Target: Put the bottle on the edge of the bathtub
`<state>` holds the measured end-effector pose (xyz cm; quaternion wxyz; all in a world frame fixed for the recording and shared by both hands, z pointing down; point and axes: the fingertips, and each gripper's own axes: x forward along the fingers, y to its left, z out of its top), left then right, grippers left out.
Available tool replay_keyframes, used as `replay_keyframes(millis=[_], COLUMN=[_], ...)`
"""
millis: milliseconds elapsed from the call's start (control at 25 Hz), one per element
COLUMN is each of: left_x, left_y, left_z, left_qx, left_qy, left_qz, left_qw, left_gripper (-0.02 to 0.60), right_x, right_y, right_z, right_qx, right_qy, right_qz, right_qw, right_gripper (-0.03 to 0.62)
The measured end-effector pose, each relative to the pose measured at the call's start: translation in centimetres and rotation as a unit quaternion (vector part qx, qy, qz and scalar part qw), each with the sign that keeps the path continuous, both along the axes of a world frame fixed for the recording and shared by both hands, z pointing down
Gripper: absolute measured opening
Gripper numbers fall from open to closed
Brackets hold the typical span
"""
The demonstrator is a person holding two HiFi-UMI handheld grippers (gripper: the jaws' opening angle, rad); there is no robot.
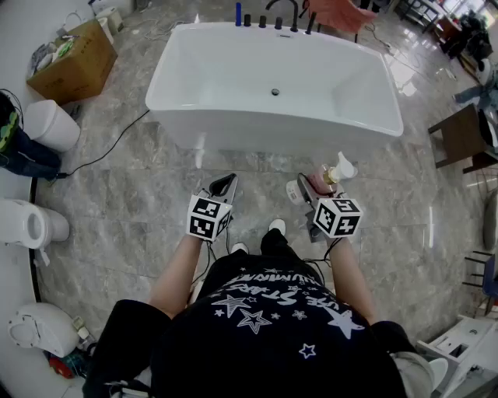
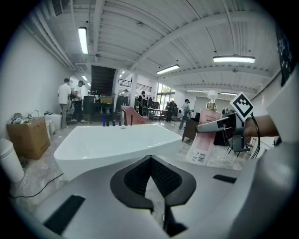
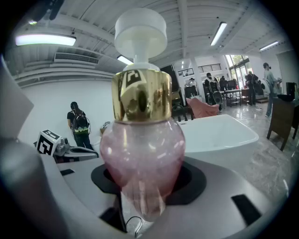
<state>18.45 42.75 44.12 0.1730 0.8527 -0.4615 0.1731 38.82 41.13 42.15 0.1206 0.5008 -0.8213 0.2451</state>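
A pink glass bottle (image 1: 322,182) with a gold collar and white pump head stands upright in my right gripper (image 1: 312,190), which is shut on its body. In the right gripper view the bottle (image 3: 142,156) fills the middle between the jaws of the right gripper (image 3: 145,189). The white bathtub (image 1: 264,117) lies ahead on the marble floor, its near rim a short way beyond both grippers. My left gripper (image 1: 225,184) is held beside the right one, shut and holding nothing. From the left gripper (image 2: 150,161), the bathtub (image 2: 117,140) is ahead and the bottle (image 2: 205,140) is at the right.
Dark taps (image 1: 272,21) line the tub's far end. A cardboard box (image 1: 74,54), a white bin (image 1: 50,124), toilets (image 1: 31,221) and a black cable (image 1: 109,149) are at the left. A dark wooden table (image 1: 459,136) stands at the right. People stand far behind.
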Motion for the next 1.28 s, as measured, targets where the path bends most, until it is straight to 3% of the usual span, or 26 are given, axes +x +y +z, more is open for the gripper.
replay_keyframes(millis=[640,880,1120,1280], left_x=[-2.2,-6.7,-11.7,-14.1], left_y=[0.4,1.7,1.2,-0.2], left_z=[-1.2,-0.3,-0.4,0.0], left_qx=[0.016,-0.006,0.0,0.002], left_qy=[0.009,0.012,0.007,0.01], left_qz=[-0.018,-0.049,-0.081,-0.113], left_qw=[0.9997,0.9987,0.9967,0.9935], left_gripper=[0.015,0.015,0.015,0.015], right_x=[-2.2,-5.3,-8.6,-10.9], right_y=[0.8,-0.5,-1.9,-5.4], right_z=[-0.3,-0.1,0.9,1.7], right_qx=[0.003,0.005,-0.002,-0.006], right_qy=[0.004,-0.015,-0.019,-0.027], right_qz=[-0.007,-0.006,-0.016,-0.035], right_qw=[1.0,1.0,1.0,0.999], right_gripper=[0.227,0.227,0.227,0.227])
